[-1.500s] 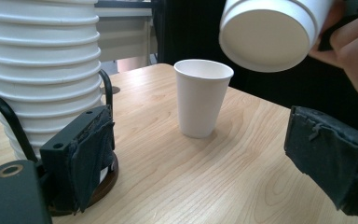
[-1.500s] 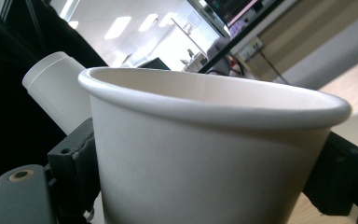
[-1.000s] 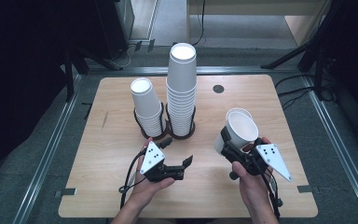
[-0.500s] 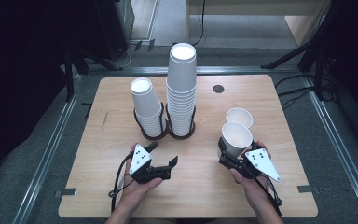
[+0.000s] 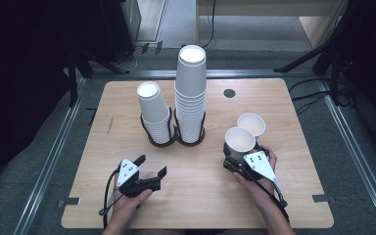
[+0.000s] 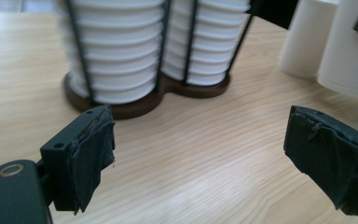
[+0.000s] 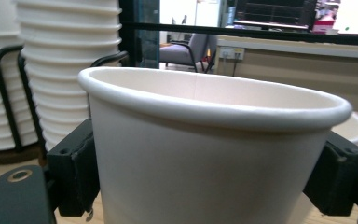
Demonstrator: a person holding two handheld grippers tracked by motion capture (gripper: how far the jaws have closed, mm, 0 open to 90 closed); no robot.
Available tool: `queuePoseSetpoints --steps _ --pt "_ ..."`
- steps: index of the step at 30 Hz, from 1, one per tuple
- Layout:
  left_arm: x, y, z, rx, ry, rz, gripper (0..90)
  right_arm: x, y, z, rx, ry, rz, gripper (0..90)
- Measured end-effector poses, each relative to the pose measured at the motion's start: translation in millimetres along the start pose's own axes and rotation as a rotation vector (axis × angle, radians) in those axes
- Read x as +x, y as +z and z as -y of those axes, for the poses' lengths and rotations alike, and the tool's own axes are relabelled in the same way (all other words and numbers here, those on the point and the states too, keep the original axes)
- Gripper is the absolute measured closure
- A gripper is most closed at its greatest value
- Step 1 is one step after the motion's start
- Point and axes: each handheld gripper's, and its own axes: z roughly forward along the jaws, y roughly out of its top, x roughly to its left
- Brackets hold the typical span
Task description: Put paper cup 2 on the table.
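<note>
The paper cup (image 5: 239, 142) sits upright in the right tongs (image 5: 237, 157), clamped at its sides, just beside a second cup (image 5: 251, 124) on the tabletop (image 5: 200, 196). Lower it level, then release gently so it doesn't tip. The left tongs (image 5: 152, 166) hang apart, empty, near the cup holder (image 5: 174, 139).

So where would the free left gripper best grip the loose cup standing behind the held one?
By the side wall below the rim, jaws level, coming from the stack side. The loose cup stands upright, mouth up, tapering downward, and the right gripper with its held cup crowds the near side.
</note>
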Motion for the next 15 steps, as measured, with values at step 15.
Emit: queuePoseSetpoints --steps 15 --pt "28.9 -8.0 3.0 -0.016 -0.052 -0.084 9.1 21.0 11.6 8.2 0.051 -0.121 -0.095 13.9"
